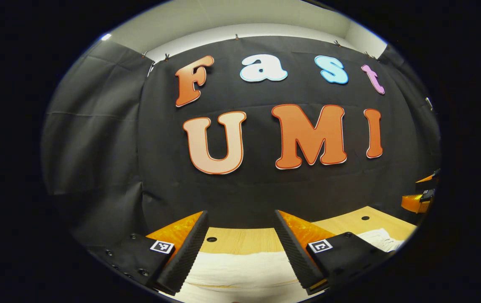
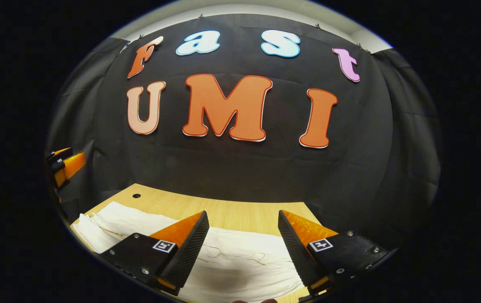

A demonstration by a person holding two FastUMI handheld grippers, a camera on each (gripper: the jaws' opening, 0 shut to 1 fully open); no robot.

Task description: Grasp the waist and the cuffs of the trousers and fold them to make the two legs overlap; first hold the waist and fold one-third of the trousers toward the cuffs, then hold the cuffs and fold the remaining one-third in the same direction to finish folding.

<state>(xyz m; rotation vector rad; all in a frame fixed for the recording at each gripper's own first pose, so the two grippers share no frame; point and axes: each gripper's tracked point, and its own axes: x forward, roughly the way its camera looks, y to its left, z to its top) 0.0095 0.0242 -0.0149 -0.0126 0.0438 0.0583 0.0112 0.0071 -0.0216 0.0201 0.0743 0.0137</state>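
White trousers [image 1: 240, 269] lie flat on the wooden table [image 1: 244, 240], below and between the fingers of my left gripper [image 1: 240, 223], which is open and holds nothing. In the right gripper view the same white trousers [image 2: 240, 261] spread across the table [image 2: 232, 214], with layered fabric edges at the left. My right gripper [image 2: 242, 223] hangs open above the cloth, nothing between its fingers. Far off, the right gripper [image 1: 423, 195] shows at the right edge of the left gripper view, and the left gripper [image 2: 64, 164] at the left edge of the right gripper view.
Black cloth wall [image 1: 265, 189] stands close behind the table's far edge. Small round holes [image 1: 211, 239] [image 2: 136, 195] dot the tabletop. Bare wood lies beyond the trousers toward the wall.
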